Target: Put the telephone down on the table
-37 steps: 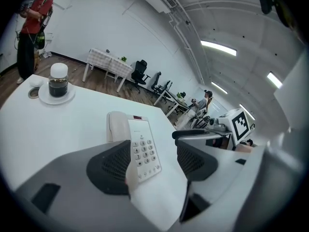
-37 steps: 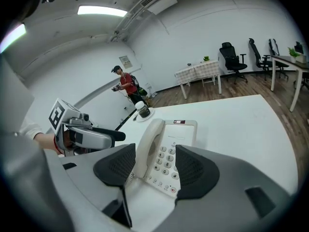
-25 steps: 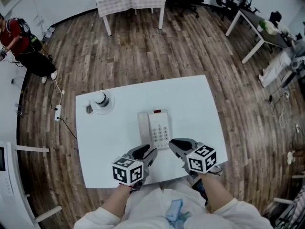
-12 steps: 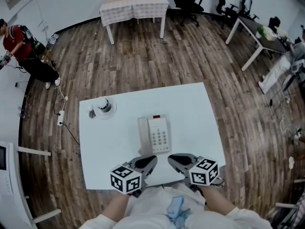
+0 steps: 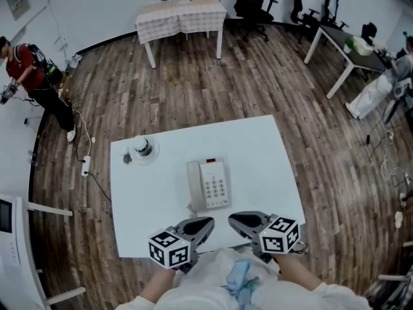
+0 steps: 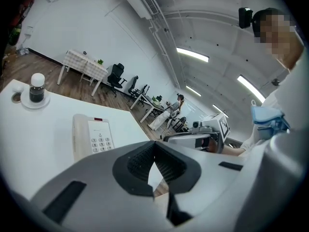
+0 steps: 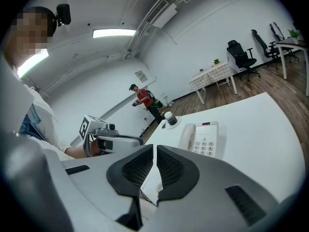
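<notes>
Telephone (image 5: 208,184) flat on white table (image 5: 258,150), lidded jar (image 5: 142,146) on saucer (image 5: 153,155) well apart.

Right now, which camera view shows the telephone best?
The head view: it looks down on the whole telephone, with nothing in front of it. The left gripper view shows the telephone at a low slant; the right gripper view shows the telephone the same way.

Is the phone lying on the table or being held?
The white push-button telephone lies flat on the white table, keypad up; left tool and right tool are shut, apart from it.
</notes>
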{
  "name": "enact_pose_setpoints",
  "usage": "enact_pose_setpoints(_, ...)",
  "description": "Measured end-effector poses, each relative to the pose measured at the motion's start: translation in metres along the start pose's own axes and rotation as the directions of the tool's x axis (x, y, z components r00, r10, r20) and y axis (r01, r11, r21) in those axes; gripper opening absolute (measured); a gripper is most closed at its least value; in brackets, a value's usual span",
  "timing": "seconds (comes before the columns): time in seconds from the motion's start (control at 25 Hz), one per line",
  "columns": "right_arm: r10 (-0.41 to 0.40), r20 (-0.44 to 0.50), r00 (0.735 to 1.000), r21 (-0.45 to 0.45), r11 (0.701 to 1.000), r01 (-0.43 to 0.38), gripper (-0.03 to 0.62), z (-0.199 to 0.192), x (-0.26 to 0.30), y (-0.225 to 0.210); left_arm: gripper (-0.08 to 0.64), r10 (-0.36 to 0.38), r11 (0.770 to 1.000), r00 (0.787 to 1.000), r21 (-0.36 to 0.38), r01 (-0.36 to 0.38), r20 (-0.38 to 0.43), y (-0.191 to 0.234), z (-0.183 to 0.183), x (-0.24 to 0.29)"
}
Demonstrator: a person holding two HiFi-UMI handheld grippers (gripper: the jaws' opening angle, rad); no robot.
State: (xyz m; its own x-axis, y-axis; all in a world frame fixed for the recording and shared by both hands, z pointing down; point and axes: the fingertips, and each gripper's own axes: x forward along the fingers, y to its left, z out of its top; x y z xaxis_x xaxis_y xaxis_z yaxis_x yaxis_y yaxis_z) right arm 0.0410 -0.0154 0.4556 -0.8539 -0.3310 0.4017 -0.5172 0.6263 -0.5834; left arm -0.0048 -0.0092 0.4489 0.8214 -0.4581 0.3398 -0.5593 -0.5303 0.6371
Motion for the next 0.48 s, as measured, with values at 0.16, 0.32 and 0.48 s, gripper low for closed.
enact_pose_setpoints(0.16, 0.002, 0.009, 1.000, 0.001, 1.000, -0.002, 0.046, 0.0016, -0.0049, 0.0007, 0.002, -0.011, 1.000, 1.000, 0.003, 0.011, -0.010, -0.0046, -0.0031, -0.0042)
enact_pose_setpoints(0.32, 0.029, 0.035, 0.999, -0.006, 1.000, -0.029, 0.046, 0.0062, -0.0070, 0.0043, 0.002, -0.020, 1.000, 1.000, 0.014, 0.020, -0.017, -0.0054, -0.0015, -0.0063)
enact_pose_setpoints(0.48, 0.046, 0.029, 0.999, -0.028, 0.999, -0.045, 0.043, 0.0082, -0.0030, 0.0076, 0.002, -0.017, 1.000, 0.999, 0.022, 0.018, -0.034, -0.0048, 0.0009, -0.0038)
